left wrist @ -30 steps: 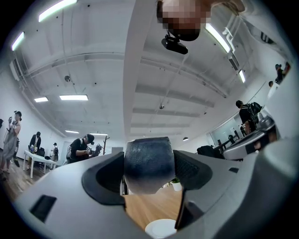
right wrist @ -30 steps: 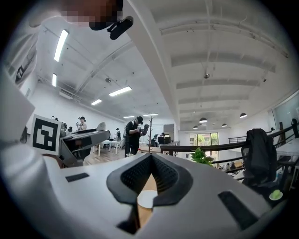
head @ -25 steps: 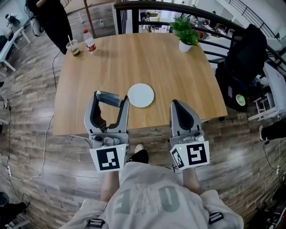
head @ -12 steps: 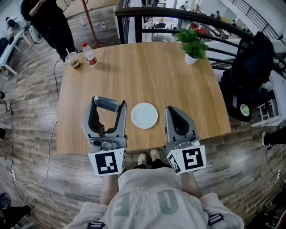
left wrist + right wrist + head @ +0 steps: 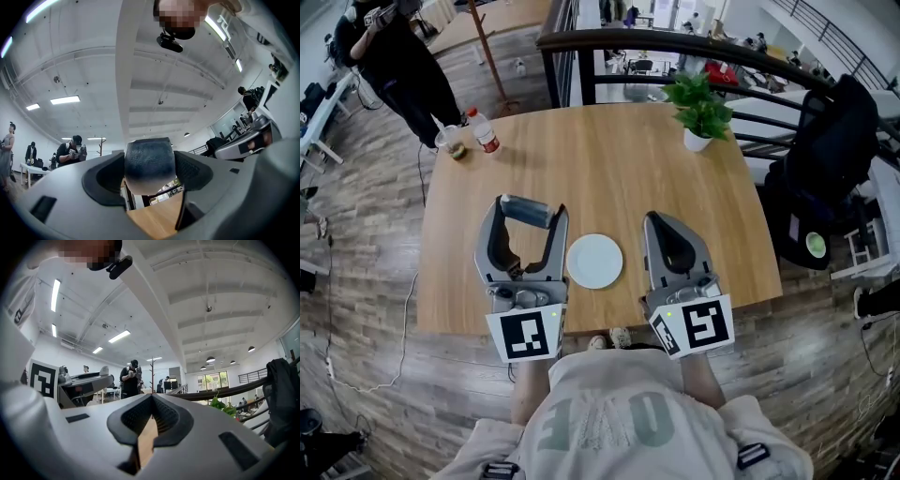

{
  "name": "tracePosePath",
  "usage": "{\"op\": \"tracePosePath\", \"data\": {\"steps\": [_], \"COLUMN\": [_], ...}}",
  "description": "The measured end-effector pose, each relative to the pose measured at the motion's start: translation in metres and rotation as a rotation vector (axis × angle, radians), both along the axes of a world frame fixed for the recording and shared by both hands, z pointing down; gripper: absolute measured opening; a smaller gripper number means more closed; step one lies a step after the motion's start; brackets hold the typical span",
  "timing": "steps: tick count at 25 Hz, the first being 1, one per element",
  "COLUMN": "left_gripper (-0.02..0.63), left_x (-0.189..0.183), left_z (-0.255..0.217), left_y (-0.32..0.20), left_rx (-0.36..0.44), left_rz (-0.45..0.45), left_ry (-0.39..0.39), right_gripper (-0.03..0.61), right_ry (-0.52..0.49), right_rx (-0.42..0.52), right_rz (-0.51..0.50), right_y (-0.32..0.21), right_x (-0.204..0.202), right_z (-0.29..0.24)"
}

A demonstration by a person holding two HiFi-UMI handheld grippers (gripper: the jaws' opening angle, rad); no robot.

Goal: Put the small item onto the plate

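A round white plate [image 5: 594, 261] lies on the wooden table [image 5: 609, 159] near its front edge, between my two grippers. My left gripper [image 5: 528, 214] hovers just left of the plate, shut on a small dark blue-grey roll [image 5: 525, 207] held crosswise at its tips. In the left gripper view the roll [image 5: 149, 164] fills the gap between both pads and is lifted clear of the tabletop. My right gripper [image 5: 662, 223] sits right of the plate, shut and holding nothing. In the right gripper view its pads [image 5: 159, 416] meet.
A potted plant [image 5: 700, 108] stands at the table's far right. A bottle [image 5: 483, 130] and a plastic cup [image 5: 450, 142] stand at the far left corner, with a person [image 5: 398, 61] behind them. A black railing [image 5: 694, 42] and a dark bag [image 5: 825, 141] lie beyond the table.
Both grippers have advanced over the table, so the plate now sits level with their jaws instead of ahead of them. The left gripper still holds the roll.
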State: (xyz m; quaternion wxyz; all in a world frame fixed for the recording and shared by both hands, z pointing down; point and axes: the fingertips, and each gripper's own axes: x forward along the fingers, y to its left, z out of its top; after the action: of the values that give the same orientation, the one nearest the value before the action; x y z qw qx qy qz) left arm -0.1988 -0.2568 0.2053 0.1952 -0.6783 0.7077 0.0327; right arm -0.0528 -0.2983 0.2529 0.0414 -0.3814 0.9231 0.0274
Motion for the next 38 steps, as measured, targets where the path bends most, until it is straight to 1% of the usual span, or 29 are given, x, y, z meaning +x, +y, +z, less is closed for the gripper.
{"op": "tracePosePath", "data": {"steps": [2,4,9,14,19,25,32,38], "left_gripper": [0.321,0.321,0.321,0.321,0.321,0.321,0.321,0.321], "left_x": [0.005,0.009,0.019,0.031,0.043,0.052,0.048,0.053], "left_z": [0.000,0.008,0.048,0.099,0.164,0.229,0.315,0.360], "left_y": [-0.003,-0.006,-0.019,-0.040,-0.054,-0.065,-0.059,-0.054], "left_rx": [-0.005,-0.037,-0.183,-0.318,-0.509,-0.688,-0.973,-1.135], "left_rz": [0.010,0.022,0.040,0.085,0.123,0.166,0.145,0.163], "left_ry": [-0.003,-0.001,-0.060,-0.048,-0.021,0.014,0.038,0.078], "right_gripper": [0.017,0.017,0.017,0.017,0.017,0.017,0.017,0.017], "right_ry": [-0.009,-0.009,-0.011,0.003,0.022,0.057,0.082,0.090], "right_rx": [0.002,-0.010,-0.045,-0.062,-0.091,-0.150,-0.212,-0.236], "right_rz": [-0.001,0.007,0.020,0.052,0.105,0.187,0.254,0.289], "right_y": [-0.004,-0.007,-0.007,-0.004,-0.001,0.002,0.007,0.009], "right_x": [-0.001,-0.003,-0.002,0.007,0.028,0.054,0.076,0.089], "right_z": [-0.002,0.002,0.011,0.018,0.027,0.046,0.064,0.069]}}
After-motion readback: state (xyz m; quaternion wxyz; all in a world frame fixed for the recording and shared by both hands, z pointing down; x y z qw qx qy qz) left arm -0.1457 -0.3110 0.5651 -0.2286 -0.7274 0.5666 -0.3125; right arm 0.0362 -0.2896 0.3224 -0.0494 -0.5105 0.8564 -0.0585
